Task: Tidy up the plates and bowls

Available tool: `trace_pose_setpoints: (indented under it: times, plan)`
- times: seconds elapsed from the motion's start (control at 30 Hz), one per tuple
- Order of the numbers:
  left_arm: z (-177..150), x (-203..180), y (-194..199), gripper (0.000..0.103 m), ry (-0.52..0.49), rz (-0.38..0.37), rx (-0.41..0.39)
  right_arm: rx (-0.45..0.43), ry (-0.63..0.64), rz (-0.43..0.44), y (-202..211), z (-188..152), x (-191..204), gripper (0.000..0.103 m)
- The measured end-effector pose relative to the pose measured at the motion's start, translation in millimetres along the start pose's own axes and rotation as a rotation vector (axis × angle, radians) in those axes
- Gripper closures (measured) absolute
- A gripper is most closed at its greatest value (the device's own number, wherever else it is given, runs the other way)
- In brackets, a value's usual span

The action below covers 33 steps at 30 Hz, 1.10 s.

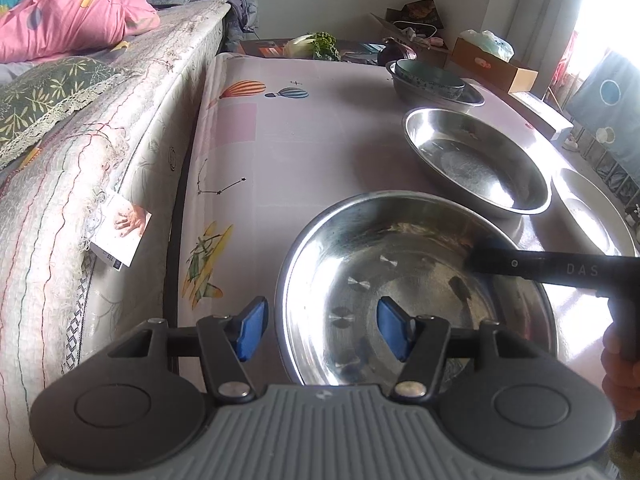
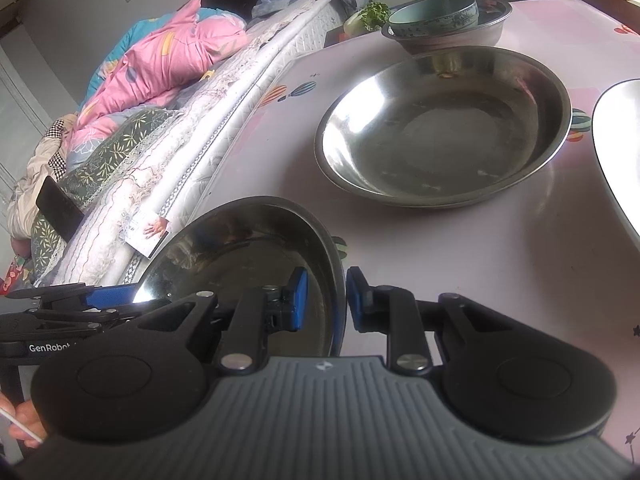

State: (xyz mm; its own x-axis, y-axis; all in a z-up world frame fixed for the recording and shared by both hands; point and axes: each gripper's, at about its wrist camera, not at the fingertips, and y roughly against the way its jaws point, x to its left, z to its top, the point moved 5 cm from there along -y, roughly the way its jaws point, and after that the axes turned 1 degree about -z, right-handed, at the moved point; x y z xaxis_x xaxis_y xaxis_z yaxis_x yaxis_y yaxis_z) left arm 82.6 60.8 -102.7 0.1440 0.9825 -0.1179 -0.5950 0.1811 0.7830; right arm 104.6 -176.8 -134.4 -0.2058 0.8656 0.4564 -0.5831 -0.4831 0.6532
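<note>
- The right gripper (image 2: pixel 326 300) pinches the rim of the near bowl (image 2: pixel 256 248), one blue pad inside the bowl and one outside.
- The left gripper (image 1: pixel 320 328) is spread apart at the other side of this bowl's rim, one pad over the bowl and one over the table (image 1: pixel 312 144); it does not squeeze.
- A second steel bowl (image 2: pixel 444 128) sits further back.
- Behind it, a blue bowl (image 2: pixel 434 16) sits inside a steel one.
- A bed (image 1: pixel 100 152) runs along the table.

"GenRobot" on left gripper (image 2: pixel 108 294)
</note>
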Motion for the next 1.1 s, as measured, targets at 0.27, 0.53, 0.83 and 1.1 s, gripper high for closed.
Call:
trace_pose_setpoints:
  times: [0.27,0.53,0.83,1.1]
  plan:
    - [-3,-1,-12,0.047,-0.013,0.029,0.017,-0.002,0.009,-0.013,-1,-1,3,0.082]
    - [-4,-3,-13,0.057,-0.041,0.065,0.016,-0.008,0.027,-0.026,-2,-2,8,0.082]
    - [-5,-1,-8,0.06,-0.032,0.076,0.02,-0.006,0.018,-0.018,-2,-4,9,0.081]
    - [-7,2,-2,0.06,-0.03,0.086,0.018,0.001,0.019,-0.007,-3,-6,14,0.081]
